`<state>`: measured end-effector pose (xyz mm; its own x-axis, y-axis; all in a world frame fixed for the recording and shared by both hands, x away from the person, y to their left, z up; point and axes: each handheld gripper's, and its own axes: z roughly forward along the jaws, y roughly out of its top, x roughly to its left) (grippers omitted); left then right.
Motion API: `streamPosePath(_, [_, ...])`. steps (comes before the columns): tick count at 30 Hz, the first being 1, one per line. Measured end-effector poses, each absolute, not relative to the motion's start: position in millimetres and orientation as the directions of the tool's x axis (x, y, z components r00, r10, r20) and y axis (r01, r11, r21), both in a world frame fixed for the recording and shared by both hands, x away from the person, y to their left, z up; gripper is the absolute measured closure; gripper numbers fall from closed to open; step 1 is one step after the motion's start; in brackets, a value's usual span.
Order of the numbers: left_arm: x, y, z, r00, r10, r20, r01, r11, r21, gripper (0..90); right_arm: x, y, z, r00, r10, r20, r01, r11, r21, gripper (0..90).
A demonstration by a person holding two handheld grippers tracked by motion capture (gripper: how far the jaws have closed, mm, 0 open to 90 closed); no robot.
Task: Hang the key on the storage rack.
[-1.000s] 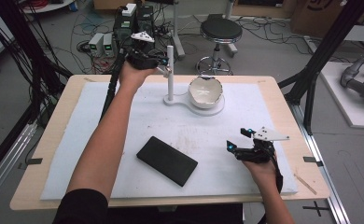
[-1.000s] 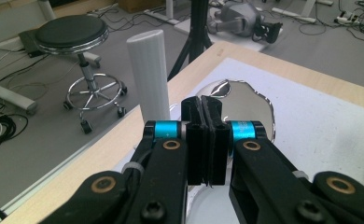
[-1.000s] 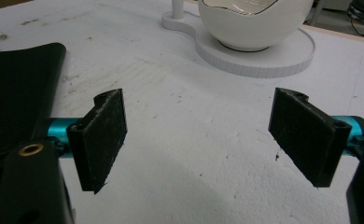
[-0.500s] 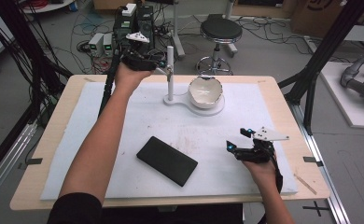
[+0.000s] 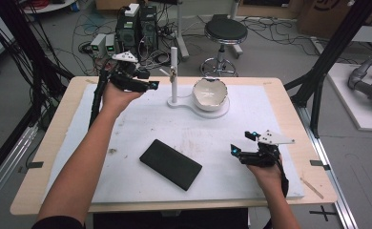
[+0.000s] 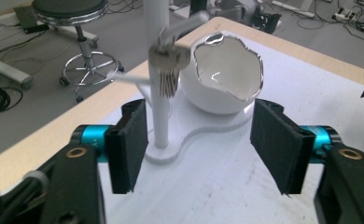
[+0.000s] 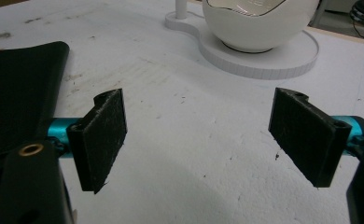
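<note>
high view: the left gripper [image 5: 148, 82] is beside the white stand [image 5: 174, 71], its jaws just opened, nothing between them. left gripper view: the keys [image 6: 169, 65] hang on the stand's peg, so the hanging looks done. right gripper view: the right gripper [image 7: 199, 140] rests apart and empty near the black case [image 7: 17, 93].

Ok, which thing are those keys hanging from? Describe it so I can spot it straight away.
Start at the white mat covering the wooden table and go to its far edge, where a flat white figure-eight base carries a glossy white bowl with a jagged rim. Beside that bowl stands a slim white upright post with a short side peg. The bunch of silver metal keys hanging from the peg sets it apart.
</note>
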<state>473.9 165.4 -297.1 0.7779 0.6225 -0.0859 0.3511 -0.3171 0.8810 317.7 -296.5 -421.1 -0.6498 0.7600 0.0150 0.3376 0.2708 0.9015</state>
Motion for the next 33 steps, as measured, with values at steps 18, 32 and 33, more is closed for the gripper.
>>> streamPosePath(18, [408.3,202.1,-346.6,0.816,0.560,-0.142,0.324,-0.241,0.915,21.3,317.9,-296.3,-422.4,-0.640,0.768,0.017,0.349,0.271,0.897,19.6])
streamPosePath(32, [359.3,206.7,-383.3,0.824,0.550,-0.134,0.336,-0.285,0.897,13.5,319.8,-297.5,-423.1,-0.634,0.773,0.019,0.354,0.269,0.896,19.6])
streamPosePath(33, [357.8,208.4,-385.7,0.823,0.552,-0.136,0.337,-0.283,0.898,13.5,319.9,-297.9,-423.0,-0.634,0.773,0.019,0.353,0.267,0.896,19.6])
